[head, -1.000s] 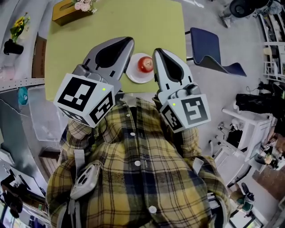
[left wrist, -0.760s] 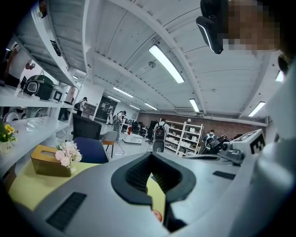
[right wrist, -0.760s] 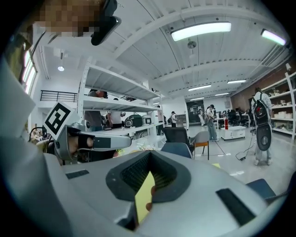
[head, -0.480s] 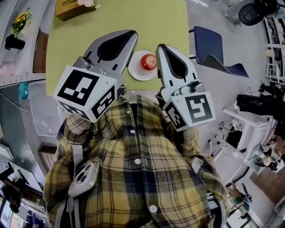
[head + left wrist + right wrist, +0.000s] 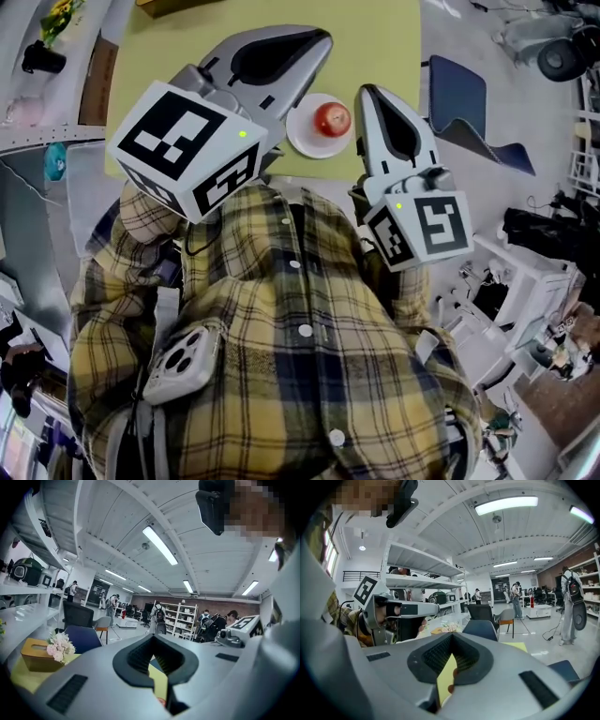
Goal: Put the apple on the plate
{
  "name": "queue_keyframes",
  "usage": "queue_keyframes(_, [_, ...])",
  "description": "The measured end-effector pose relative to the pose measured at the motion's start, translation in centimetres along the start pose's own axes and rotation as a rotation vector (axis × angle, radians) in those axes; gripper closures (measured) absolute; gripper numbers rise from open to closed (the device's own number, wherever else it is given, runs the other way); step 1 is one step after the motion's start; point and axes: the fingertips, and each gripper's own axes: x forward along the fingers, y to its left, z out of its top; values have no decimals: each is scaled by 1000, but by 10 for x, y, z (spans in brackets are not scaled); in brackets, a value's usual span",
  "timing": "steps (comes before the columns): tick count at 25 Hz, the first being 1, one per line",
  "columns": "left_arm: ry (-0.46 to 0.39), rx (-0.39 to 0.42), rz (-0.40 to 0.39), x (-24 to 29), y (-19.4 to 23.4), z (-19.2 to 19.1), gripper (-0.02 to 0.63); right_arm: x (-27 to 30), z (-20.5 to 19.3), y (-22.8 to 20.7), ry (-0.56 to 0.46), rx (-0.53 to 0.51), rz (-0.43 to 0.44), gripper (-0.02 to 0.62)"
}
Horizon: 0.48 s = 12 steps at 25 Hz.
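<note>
A red apple [image 5: 331, 118] rests on a small white plate [image 5: 305, 142] near the front edge of the yellow-green table [image 5: 375, 37]. Both grippers are held close to the person's chest, on the near side of the plate and apart from it. My left gripper [image 5: 323, 39] points across the table to the plate's left, jaws shut and empty. My right gripper [image 5: 367, 92] sits just right of the plate, also shut with nothing in it. In the left gripper view [image 5: 152, 637] and the right gripper view [image 5: 452, 637], only a sliver of table shows through the jaw hollows.
A tan tissue box [image 5: 40, 654] with pale flowers [image 5: 60, 647] stands at the table's far left corner. A blue chair [image 5: 464, 94] is right of the table. A black vase [image 5: 42, 56] sits on the shelf at left. A phone [image 5: 183, 361] hangs on the plaid shirt.
The head view has shifted, and the left gripper now looms larger and slightly rolled. The right gripper holds its place. The apple stays on the plate.
</note>
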Motion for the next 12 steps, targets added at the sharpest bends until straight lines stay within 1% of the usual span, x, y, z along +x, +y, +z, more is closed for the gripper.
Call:
queue_keyframes(5, [34,27,15,-2,2,-6,604,-1,-3,-1,4,-4,-1,600])
queue_keyframes(8, [72,48,32,-5,6,-13,604,1,-6,0,8,-11,0,600])
queue_keyframes(12, [103,61,44,-3,8,-8,604,0,2,-4,10,-12,-5,600])
